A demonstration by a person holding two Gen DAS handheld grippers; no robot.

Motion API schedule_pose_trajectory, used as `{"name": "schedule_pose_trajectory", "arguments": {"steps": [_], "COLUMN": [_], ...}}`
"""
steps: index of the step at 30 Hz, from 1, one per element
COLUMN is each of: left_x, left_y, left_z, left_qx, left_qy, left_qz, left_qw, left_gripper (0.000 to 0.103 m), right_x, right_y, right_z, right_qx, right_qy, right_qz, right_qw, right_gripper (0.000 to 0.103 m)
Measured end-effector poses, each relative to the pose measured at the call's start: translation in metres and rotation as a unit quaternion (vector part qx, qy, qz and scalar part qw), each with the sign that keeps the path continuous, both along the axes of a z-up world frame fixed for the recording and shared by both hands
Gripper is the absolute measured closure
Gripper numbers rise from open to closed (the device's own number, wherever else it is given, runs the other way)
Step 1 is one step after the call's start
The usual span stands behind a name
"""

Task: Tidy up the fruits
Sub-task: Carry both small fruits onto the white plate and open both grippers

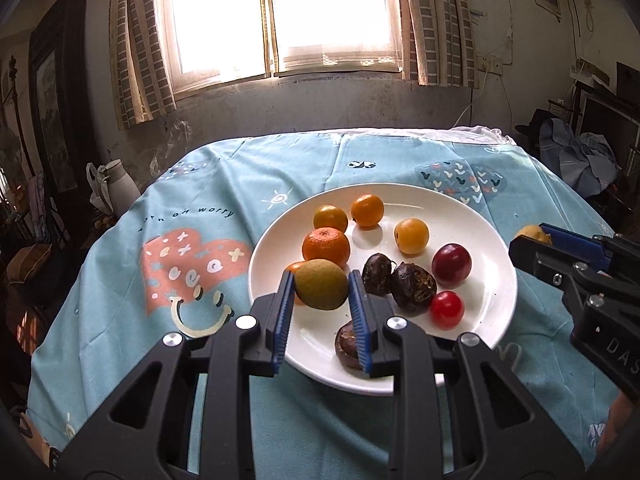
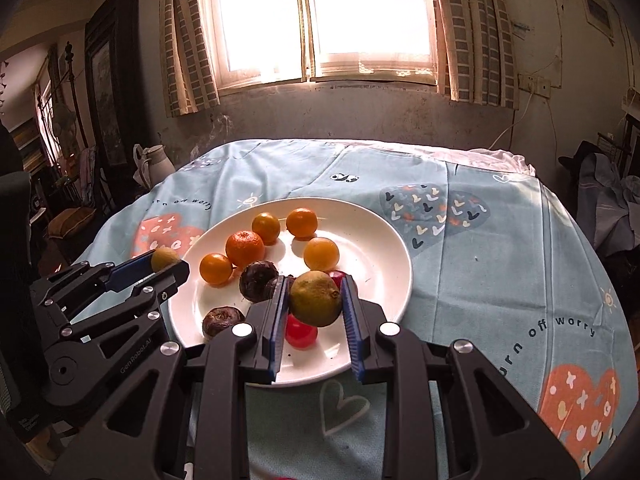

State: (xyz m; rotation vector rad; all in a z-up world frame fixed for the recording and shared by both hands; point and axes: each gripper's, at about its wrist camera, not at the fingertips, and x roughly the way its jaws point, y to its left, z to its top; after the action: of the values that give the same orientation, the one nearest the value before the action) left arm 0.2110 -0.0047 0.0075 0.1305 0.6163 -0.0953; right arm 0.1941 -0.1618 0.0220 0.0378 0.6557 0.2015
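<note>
Over tablecloth: both claws gripping lemons.

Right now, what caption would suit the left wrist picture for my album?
Left claw grips a greenish-yellow fruit above a white plate of mixed fruits; right claw holds another.

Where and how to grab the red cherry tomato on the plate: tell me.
Grip the red cherry tomato across its round middle, coming from above on the near-rim side of the white plate. It is small and smooth with no stem to hold; dark wrinkled fruit crowds its left, the plum sits close behind.
</note>
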Motion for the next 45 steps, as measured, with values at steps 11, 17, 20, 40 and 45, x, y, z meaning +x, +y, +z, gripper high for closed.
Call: {"name": "schedule_pose_trajectory", "arguments": {"steps": [11, 17, 20, 40, 45], "left_x": [0.049, 0.062, 0.074, 0.156, 0.153], "left_y": [0.004, 0.008, 0.011, -0.03, -0.019], "left_z": [-0.016, -0.025, -0.021, -0.029, -0.029], "left_qx": [-0.023, -0.035, -0.04, -0.033, -0.072], "left_qy": [0.055, 0.084, 0.088, 0.143, 0.149], "left_qz": [-0.002, 0.001, 0.007, -0.026, -0.026], "left_qw": [0.9982, 0.9959, 0.9953, 0.9888, 0.9858], "left_gripper": [0.075, 0.075, 0.075, 0.065, 0.049], "right_x": [0.055, 0.081, 0.093, 0.164, 0.154], "right_y": [-0.017, -0.027, -0.022, -0.005, -0.012], "right_z": [-0.024, -0.029, -0.028, -0.052, -0.044], "right_qx": [0.037, 0.064, 0.059, -0.001, 0.021], "right_qy": [0.071, 0.095, 0.097, 0.132, 0.123], "right_qz": [-0.009, -0.023, -0.018, -0.013, -0.014], "right_qw": [0.997, 0.993, 0.993, 0.991, 0.992], "right_gripper": [0.076, 0.076, 0.076, 0.076, 0.076]}}
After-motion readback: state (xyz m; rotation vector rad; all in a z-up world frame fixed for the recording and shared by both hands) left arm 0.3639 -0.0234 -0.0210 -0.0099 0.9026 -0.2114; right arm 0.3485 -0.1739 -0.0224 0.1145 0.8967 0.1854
